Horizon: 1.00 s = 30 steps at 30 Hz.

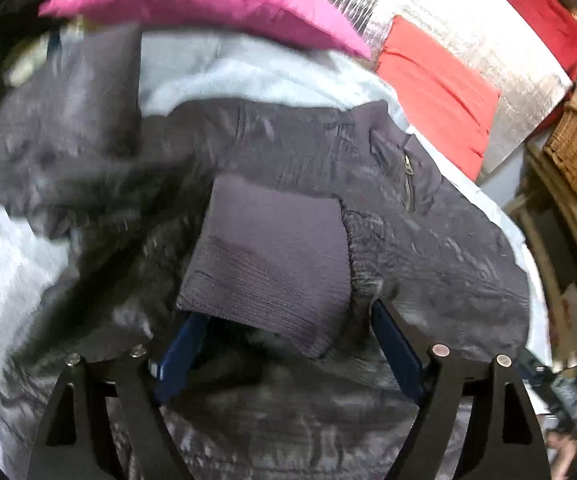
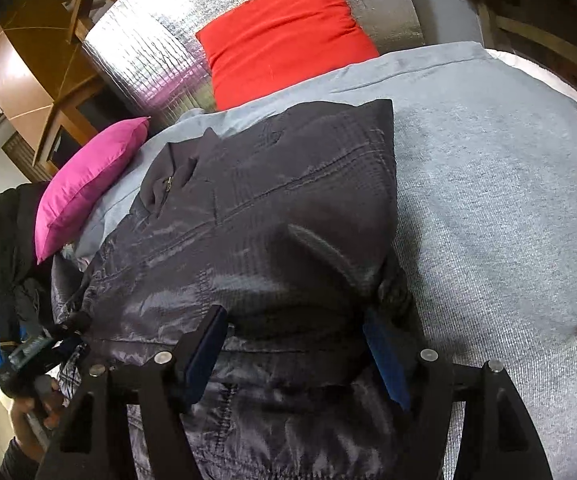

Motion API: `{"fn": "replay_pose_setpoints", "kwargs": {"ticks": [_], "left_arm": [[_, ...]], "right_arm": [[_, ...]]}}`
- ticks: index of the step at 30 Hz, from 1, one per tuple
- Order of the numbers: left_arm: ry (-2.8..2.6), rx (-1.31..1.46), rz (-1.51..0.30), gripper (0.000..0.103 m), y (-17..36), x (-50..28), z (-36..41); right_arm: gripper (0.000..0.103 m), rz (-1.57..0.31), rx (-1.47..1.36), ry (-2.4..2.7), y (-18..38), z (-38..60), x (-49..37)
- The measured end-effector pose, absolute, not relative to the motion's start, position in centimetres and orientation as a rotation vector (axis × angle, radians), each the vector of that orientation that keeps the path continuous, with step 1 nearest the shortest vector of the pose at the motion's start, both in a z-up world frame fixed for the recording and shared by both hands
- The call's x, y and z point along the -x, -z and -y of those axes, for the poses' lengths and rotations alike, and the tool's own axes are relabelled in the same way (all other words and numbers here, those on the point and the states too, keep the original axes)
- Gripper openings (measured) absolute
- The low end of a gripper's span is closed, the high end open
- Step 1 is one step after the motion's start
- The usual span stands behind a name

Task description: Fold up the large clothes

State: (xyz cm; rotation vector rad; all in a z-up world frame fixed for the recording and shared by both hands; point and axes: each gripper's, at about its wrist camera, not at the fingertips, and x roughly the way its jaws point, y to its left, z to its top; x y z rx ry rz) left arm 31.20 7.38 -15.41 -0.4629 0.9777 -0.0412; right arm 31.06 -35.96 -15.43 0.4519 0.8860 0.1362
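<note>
A dark grey shiny jacket [image 1: 448, 240] [image 2: 268, 220] lies spread on a light grey bed cover [image 2: 488, 200]. Its ribbed knit cuff [image 1: 268, 248] lies across the body, folded inwards. My left gripper [image 1: 286, 312] stands open over that cuff. The cuff drapes over the tip of the left blue pad [image 1: 176, 360], while the right pad stands apart from it. My right gripper [image 2: 294, 312] is open and low on the jacket's side, with smooth fabric between its blue pads and a bunched fold by the right finger [image 2: 384, 356]. The collar zip [image 1: 408, 176] shows further up.
A pink pillow [image 1: 208, 0] [image 2: 88, 184] and a red pillow [image 1: 436, 92] [image 2: 284, 32] lie at the head of the bed against a silver quilted panel [image 2: 148, 48]. A wicker basket [image 1: 576, 148] and wooden furniture [image 2: 28, 80] stand beside the bed. A hand [image 2: 28, 408] shows low left.
</note>
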Motion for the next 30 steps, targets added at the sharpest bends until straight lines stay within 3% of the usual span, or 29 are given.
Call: {"fn": "replay_pose_setpoints", "kwargs": {"ticks": [5, 10, 11, 12, 13, 14, 17, 19, 21, 23, 24, 30], "left_arm": [[0.025, 0.602, -0.952, 0.085, 15.2, -28.8, -9.9], [-0.031, 0.568, -0.979, 0.081, 16.1, -30.3, -10.2], [-0.042, 0.554, -0.962, 0.072, 16.0, -30.7, -10.1], [-0.047, 0.529, -0.957, 0.04, 16.0, -31.2, -10.0], [-0.067, 0.51, -0.974, 0.025, 15.9, -31.8, -10.1], [-0.07, 0.533, -0.968, 0.021, 15.8, -31.9, -10.6], [-0.098, 0.438, -0.872, 0.022, 14.9, -31.1, -10.2], [-0.105, 0.373, -0.966, 0.026, 16.6, -31.8, -9.6], [-0.112, 0.341, -0.933, 0.03, 16.1, -31.5, -9.4], [-0.177, 0.341, -0.909, 0.064, 14.8, -30.8, -9.8], [-0.199, 0.358, -0.885, 0.069, 13.9, -30.3, -10.0], [-0.257, 0.261, -0.755, 0.077, 10.6, -27.7, -8.3]], "right_arm": [[0.074, -0.882, -0.445, -0.134, 15.5, 35.9, -30.9], [0.078, -0.874, -0.418, -0.126, 15.5, 35.3, -30.8], [0.078, -0.876, -0.413, -0.122, 15.5, 35.3, -30.8], [0.078, -0.877, -0.413, -0.121, 15.5, 35.3, -30.8], [0.078, -0.879, -0.416, -0.121, 15.5, 35.4, -30.8], [0.078, -0.882, -0.419, -0.123, 15.5, 35.5, -30.9], [0.078, -0.889, -0.416, -0.133, 15.4, 35.6, -30.9], [0.078, -0.887, -0.416, -0.134, 15.5, 35.5, -30.9], [0.078, -0.887, -0.411, -0.128, 15.5, 35.4, -30.9], [0.078, -0.888, -0.409, -0.127, 15.5, 35.4, -30.9], [0.078, -0.89, -0.411, -0.131, 15.5, 35.4, -31.0], [0.078, -0.854, -0.515, -0.163, 13.4, 36.6, -30.6]]}}
